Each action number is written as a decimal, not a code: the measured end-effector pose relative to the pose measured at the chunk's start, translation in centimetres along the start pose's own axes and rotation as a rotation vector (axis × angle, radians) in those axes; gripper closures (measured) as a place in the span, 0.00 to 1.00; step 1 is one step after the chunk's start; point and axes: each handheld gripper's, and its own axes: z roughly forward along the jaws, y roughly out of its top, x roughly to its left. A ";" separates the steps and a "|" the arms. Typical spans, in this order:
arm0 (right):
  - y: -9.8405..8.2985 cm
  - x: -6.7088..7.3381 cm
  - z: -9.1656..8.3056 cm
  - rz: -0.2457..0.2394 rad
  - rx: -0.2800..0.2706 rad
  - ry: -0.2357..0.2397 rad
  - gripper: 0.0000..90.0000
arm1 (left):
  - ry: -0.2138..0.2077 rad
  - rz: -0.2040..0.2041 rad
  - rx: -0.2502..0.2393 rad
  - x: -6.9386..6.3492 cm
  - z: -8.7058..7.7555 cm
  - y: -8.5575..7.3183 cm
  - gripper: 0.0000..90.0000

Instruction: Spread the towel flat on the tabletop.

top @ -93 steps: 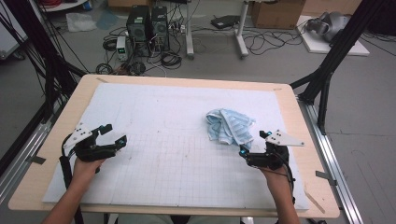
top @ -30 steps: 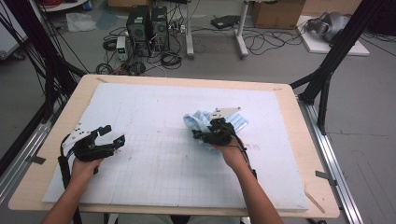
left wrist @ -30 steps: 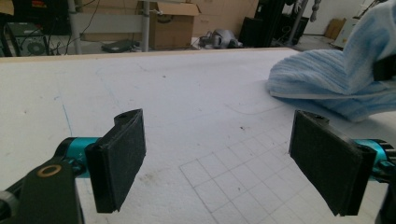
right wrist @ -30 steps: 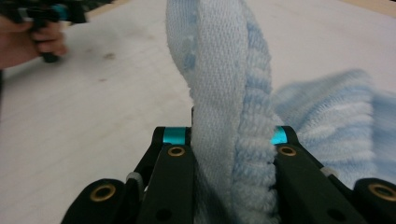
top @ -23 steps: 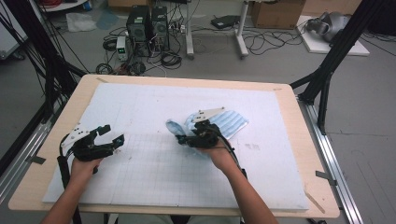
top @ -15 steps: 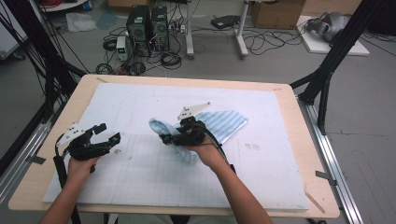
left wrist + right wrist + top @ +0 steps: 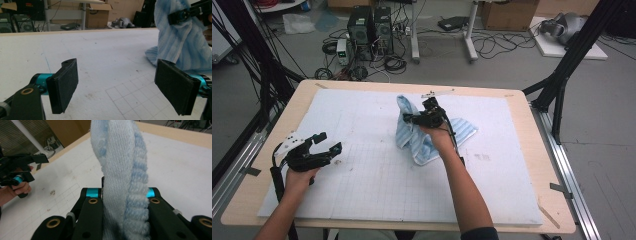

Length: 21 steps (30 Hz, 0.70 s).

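A light blue striped towel (image 7: pixel 424 142) lies near the middle of the white mat, with one fold pulled up. My right gripper (image 7: pixel 410 119) is shut on that raised fold, and the cloth (image 7: pixel 120 157) fills the gap between its jaws. These jaws have just been opening slightly, with the towel still pinched between them. My left gripper (image 7: pixel 329 141) hovers over the mat at the left, open, with nothing between its pads (image 7: pixel 63 87). In the left gripper view the hanging towel (image 7: pixel 180 45) and the right gripper (image 7: pixel 186 15) stand ahead at the right.
The white gridded mat (image 7: pixel 362 190) covers most of the wooden table (image 7: pixel 547 210). Black frame posts (image 7: pixel 562 75) flank the table. Computers and cables (image 7: pixel 372 30) sit on the floor beyond the far edge.
My right gripper took hold of the towel, dragged it left across the mat, then moved back toward the far centre and lifted the fold. The left gripper stayed in place.
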 end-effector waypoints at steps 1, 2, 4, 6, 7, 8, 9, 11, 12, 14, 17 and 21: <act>0.3 0.3 0.9 -0.002 0.012 -0.049 0.68 | 0.001 -0.001 0.002 0.0 0.0 0.0 0.22; 0.3 0.3 0.9 -0.002 0.012 -0.049 0.68 | 0.003 -0.006 -0.003 0.0 0.0 0.0 0.22; 0.7 0.4 1.3 -0.018 -0.005 -0.134 0.56 | 0.005 -0.002 -0.001 0.1 -0.1 0.0 0.22; 0.8 0.3 1.1 -0.031 -0.012 -0.181 0.48 | 0.007 -0.007 -0.003 0.1 -0.2 0.0 0.22; 0.9 0.1 0.7 -0.021 -0.029 -0.201 0.43 | 0.008 -0.007 -0.002 0.2 -0.2 0.0 0.22; 0.9 -0.1 0.3 -0.004 -0.052 -0.194 0.42 | 0.008 -0.006 -0.001 0.2 -0.2 0.0 0.22; 0.9 -0.6 -0.8 0.028 -0.098 -0.185 0.38 | 0.009 -0.009 0.001 0.2 -0.2 0.0 0.22; 1.0 -0.7 -1.1 0.024 -0.105 -0.212 0.35 | 0.011 -0.012 0.004 0.2 -0.1 -0.1 0.22; 1.1 -0.8 -1.7 0.010 -0.109 -0.272 0.33 | 0.011 -0.009 0.005 0.1 -0.1 -0.1 0.22; 1.1 -1.2 -2.9 -0.024 -0.108 -0.398 0.31 | 0.009 -0.002 0.009 0.1 -0.1 0.0 0.22; 0.8 -2.4 -4.8 0.030 -0.163 -0.446 0.29 | 0.008 -0.005 0.008 0.0 -0.1 0.0 0.22; 0.1 -3.1 -6.2 0.039 -0.138 -0.393 0.30 | 0.000 -0.004 0.010 -0.1 0.0 -0.1 0.22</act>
